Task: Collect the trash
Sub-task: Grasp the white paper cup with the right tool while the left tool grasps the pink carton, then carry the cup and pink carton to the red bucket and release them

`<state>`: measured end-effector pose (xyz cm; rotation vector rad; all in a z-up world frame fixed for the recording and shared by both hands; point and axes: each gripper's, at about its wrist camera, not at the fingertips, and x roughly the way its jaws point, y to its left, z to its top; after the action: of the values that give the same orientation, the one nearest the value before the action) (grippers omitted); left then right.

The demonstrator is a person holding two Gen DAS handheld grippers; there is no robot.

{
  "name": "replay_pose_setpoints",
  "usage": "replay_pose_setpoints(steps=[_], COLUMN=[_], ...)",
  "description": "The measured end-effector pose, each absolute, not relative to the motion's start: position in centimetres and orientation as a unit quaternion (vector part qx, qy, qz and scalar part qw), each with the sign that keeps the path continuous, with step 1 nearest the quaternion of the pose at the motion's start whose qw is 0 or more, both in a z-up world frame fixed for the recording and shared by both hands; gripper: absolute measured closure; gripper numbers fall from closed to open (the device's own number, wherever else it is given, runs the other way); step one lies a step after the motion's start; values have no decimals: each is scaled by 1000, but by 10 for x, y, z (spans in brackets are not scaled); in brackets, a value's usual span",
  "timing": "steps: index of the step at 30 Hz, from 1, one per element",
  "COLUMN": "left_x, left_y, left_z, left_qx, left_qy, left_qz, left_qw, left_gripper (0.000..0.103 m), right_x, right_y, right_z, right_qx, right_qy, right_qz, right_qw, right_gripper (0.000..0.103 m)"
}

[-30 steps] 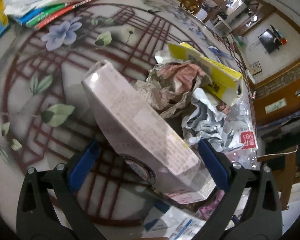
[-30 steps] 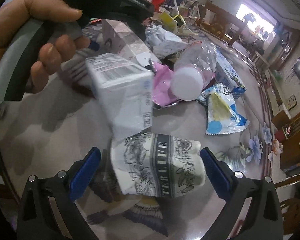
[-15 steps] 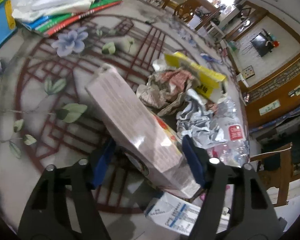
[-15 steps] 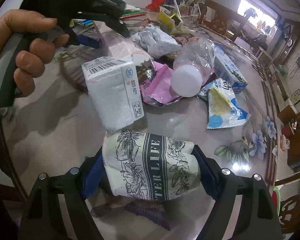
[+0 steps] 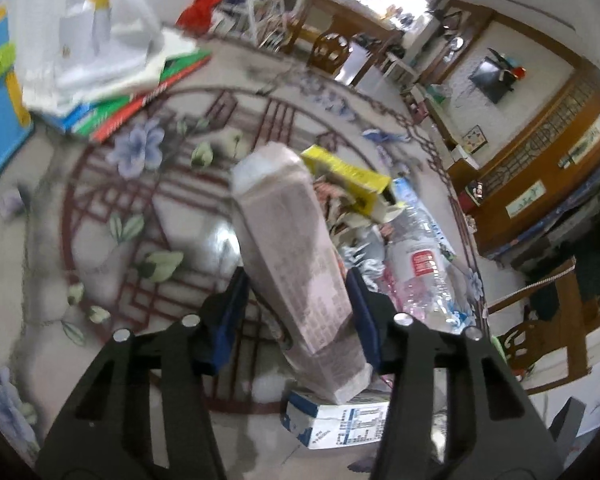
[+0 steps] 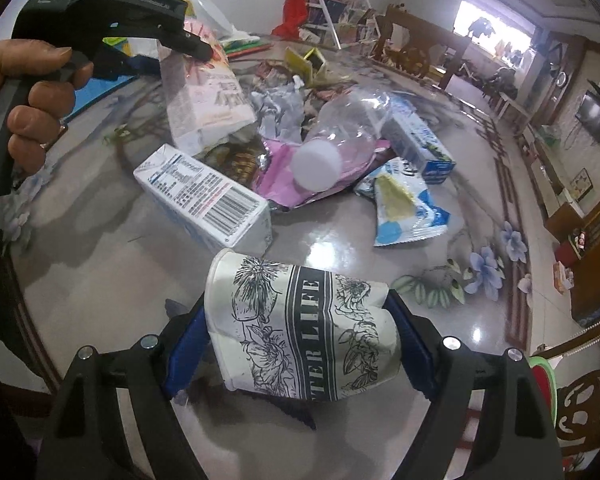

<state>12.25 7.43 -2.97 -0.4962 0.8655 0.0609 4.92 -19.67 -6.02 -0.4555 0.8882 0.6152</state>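
Observation:
My left gripper (image 5: 296, 308) is shut on a tall pinkish carton (image 5: 292, 256) and holds it tilted above the table; it shows in the right wrist view (image 6: 204, 92) too, gripped by the left gripper (image 6: 180, 48). My right gripper (image 6: 300, 340) is shut on a crumpled paper cup (image 6: 296, 328) with black flower print, lifted just off the table. The trash pile lies on the table: a white and blue carton (image 6: 208, 204), a clear plastic bottle (image 6: 340, 128), a pink wrapper (image 6: 284, 172), a blue and yellow wrapper (image 6: 400, 204), a yellow box (image 5: 348, 176).
The round table (image 5: 100, 208) has a glossy floral top. Books and papers (image 5: 112, 76) are stacked at its far left. A blue and white box (image 6: 416, 140) lies behind the bottle. Wooden chairs (image 5: 328, 48) and cabinets (image 5: 540, 184) stand beyond the table.
Both grippers have closed on their items. The left one has lifted and tipped the pinkish carton upward. The right one has squeezed the paper cup and raised it slightly.

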Motion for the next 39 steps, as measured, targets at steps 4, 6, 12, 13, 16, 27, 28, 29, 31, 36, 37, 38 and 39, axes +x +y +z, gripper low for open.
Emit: replay_pose_setpoints(steps=[4, 6, 12, 13, 16, 27, 28, 29, 31, 36, 37, 38, 39], left_x=[113, 110, 101, 100, 98, 105, 106, 108, 111, 123, 124, 126, 128], left_y=[62, 55, 31, 26, 14, -59, -66, -74, -95, -147, -156, -167, -177], left_z=[-6, 4, 26, 30, 37, 49, 48, 49, 48, 44, 44, 44, 44], left_qx=[-193, -168, -115, -110, -102, -67, -64, -60, -52, -43, -41, -38, -36], left_qy=[389, 378, 359, 356, 351, 343, 342, 342, 342, 347, 348, 349, 351], left_qz=[27, 24, 4, -3, -20, -95, -102, -109, -127, -171, -178, -186, -195], left_qw=[900, 910, 926, 928, 931, 932, 932, 931, 930, 921, 920, 918, 915], left_gripper=[55, 55, 55, 55, 55, 55, 55, 55, 55, 55, 55, 55, 55], right_x=[42, 41, 46, 48, 51, 63, 64, 65, 67, 70, 71, 72, 74], right_y=[-206, -211, -232, -237, -250, -315, -325, -332, -352, -407, -415, -427, -438], right_z=[-48, -41, -19, -14, -3, 20, 21, 22, 24, 27, 28, 29, 30], right_qx=[-205, -195, -156, -147, -126, -61, -53, -47, -35, 2, 7, 17, 25], right_qy=[400, 389, 365, 362, 350, 337, 338, 339, 340, 345, 346, 346, 346], right_qz=[289, 286, 266, 261, 242, 159, 148, 139, 115, 64, 58, 49, 40], right_qw=[845, 854, 878, 883, 896, 926, 928, 929, 933, 936, 937, 937, 937], right_gripper=[24, 24, 24, 24, 24, 24, 24, 24, 24, 24, 24, 24, 24])
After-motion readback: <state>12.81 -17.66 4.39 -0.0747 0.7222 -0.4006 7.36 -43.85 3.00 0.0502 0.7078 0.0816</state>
